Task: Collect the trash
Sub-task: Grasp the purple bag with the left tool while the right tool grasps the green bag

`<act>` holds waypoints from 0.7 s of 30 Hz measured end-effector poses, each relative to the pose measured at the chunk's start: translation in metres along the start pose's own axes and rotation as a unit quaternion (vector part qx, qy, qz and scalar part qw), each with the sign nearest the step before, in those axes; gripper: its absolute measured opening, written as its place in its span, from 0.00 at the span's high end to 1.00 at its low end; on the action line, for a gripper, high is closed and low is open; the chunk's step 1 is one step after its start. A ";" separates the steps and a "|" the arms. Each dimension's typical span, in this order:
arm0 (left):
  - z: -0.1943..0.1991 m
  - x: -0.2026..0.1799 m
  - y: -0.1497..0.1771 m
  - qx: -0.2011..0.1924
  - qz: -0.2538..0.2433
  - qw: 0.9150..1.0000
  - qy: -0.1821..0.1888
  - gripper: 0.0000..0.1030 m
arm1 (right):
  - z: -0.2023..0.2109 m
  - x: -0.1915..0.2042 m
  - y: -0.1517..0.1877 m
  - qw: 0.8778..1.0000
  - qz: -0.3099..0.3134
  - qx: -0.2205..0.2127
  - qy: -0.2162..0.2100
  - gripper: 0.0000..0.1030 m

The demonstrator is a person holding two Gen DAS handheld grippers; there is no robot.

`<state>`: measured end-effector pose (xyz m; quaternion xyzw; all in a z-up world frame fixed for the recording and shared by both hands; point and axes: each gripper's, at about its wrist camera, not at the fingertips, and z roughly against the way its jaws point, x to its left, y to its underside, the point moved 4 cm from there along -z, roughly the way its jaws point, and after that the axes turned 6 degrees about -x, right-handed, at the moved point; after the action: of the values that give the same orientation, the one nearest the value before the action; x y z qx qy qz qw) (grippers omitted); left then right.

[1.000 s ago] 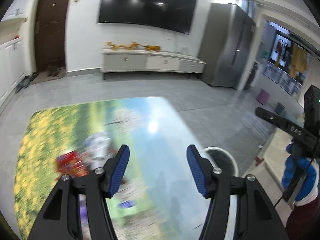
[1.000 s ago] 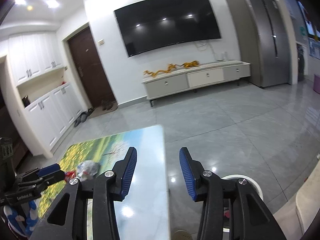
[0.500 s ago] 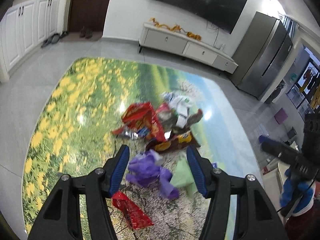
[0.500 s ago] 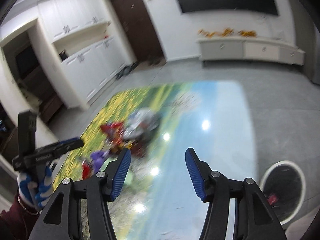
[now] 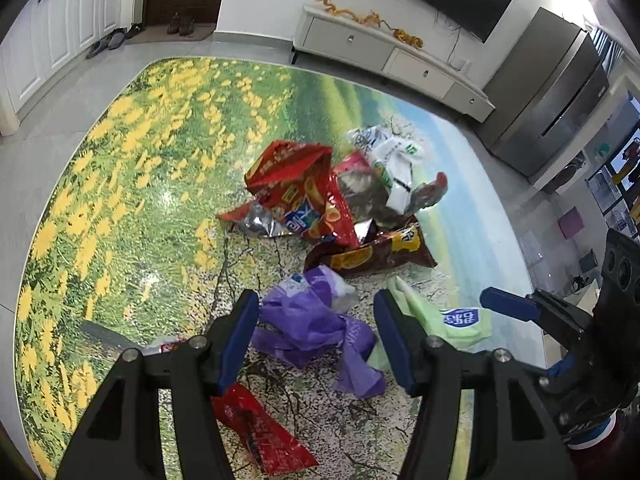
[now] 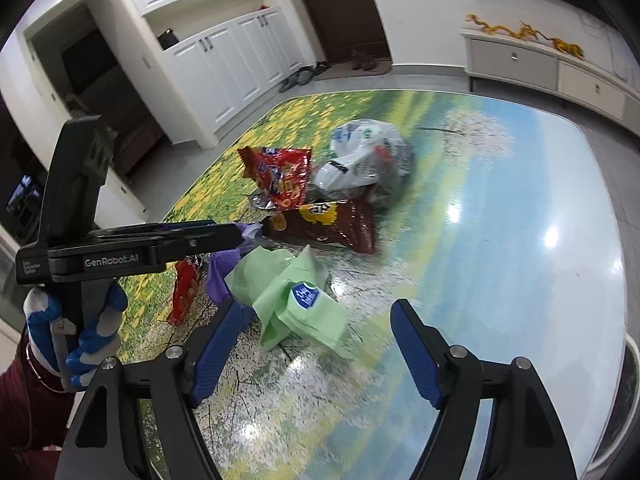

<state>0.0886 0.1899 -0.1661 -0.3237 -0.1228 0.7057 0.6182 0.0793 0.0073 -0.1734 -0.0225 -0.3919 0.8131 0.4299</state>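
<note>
Near the middle of the table (image 5: 120, 184), which carries a printed flower-and-sky cover, the trash lies in one loose heap: a red snack bag (image 5: 296, 188), a white plastic bag (image 5: 396, 164), a brown snack bag (image 5: 376, 254), a crumpled purple bag (image 5: 316, 324), a pale green bag (image 6: 296, 296) and a flat red wrapper (image 5: 260, 432) closest to the near edge.

Step in hand: the approach to a first pick. Nothing is held yet.

The left gripper (image 5: 316, 336) hovers over the purple bag, jaws parted to either side of it and apparently clear of the plastic; contact cannot be ruled out in this fisheye view. The right gripper (image 6: 312, 348) points at the green bag, its jaws opening, with the bag's near folds lying ahead of and partly between the fingers, not pressed.

A gloved hand (image 6: 76, 332) carries the left tool.

Next move, as judged: each gripper should descend until its pads straddle a raised fold, then close firmly. Thin film is likely to slip or bunch, so a bite on a thick crease seems advisable. A dark round container at the table's right edge (image 6: 624, 396) may be the bin.
</note>
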 end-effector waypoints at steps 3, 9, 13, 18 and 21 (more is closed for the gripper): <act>-0.004 0.000 0.001 0.008 0.004 1.000 -0.001 0.44 | -0.012 0.006 -0.001 1.000 0.016 0.009 -0.007 0.26; -0.013 0.002 0.001 0.019 0.015 1.000 -0.003 0.44 | -0.033 0.013 -0.001 0.998 0.048 0.027 -0.010 0.26; -0.015 0.002 0.002 0.022 0.016 1.000 -0.004 0.44 | -0.039 0.011 0.000 0.998 0.047 0.032 -0.016 0.37; -0.015 0.001 0.002 0.021 0.016 1.000 -0.015 0.47 | -0.039 0.009 0.005 0.998 0.050 0.036 -0.026 0.59; -0.015 0.001 0.002 0.018 0.020 1.000 -0.013 0.50 | -0.035 0.009 0.006 0.998 0.050 0.031 -0.029 0.63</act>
<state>0.0963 0.1872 -0.1787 -0.3059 -0.1121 0.7243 0.6077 0.0832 0.0334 -0.1992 -0.0052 -0.3775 0.8455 0.3776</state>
